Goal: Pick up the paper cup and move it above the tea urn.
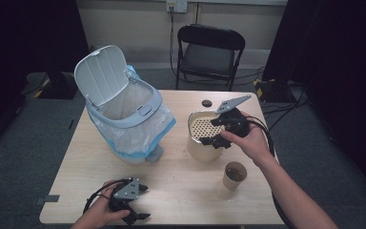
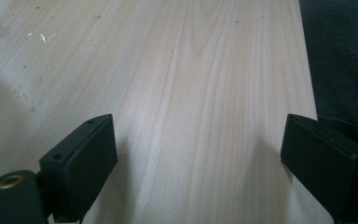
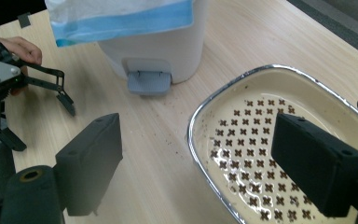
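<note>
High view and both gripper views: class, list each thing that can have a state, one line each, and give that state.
Bin: lid up, liner bag fitted over the rim.
Strainer container: upright, uncovered, perforated insert seated inside.
Paper cup: upright, dark contents inside.
Folding chair: unfolded, seat empty.
Left tongs: open, holding nothing, low over the table.
Right tongs: open, over the strainer container's rim, gripping nothing.
</note>
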The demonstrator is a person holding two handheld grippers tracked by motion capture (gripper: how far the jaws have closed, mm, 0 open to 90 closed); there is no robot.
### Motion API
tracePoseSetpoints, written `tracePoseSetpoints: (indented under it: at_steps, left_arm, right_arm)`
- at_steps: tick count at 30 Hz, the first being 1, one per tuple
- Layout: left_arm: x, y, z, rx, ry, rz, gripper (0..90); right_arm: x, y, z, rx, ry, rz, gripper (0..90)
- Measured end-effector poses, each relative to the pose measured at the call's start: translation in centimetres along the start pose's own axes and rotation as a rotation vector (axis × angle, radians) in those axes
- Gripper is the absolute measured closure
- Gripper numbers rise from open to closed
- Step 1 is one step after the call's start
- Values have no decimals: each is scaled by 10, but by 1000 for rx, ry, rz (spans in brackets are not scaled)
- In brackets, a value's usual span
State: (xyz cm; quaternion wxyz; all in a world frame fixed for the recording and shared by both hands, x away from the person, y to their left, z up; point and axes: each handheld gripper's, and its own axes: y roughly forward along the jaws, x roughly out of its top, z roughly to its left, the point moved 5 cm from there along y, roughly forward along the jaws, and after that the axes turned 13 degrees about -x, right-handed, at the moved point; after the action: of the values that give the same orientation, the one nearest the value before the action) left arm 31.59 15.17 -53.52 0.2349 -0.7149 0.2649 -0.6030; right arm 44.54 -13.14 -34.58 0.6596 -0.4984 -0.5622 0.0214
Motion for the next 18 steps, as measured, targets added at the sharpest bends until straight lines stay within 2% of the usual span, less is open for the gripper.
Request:
tracePoseSetpoints:
  at_steps: [18]
  left_arm:
    - [0, 0, -1, -5, -9, -1, 101]
  right_arm:
    - [-39, -8, -2, -5, 14, 21, 160]
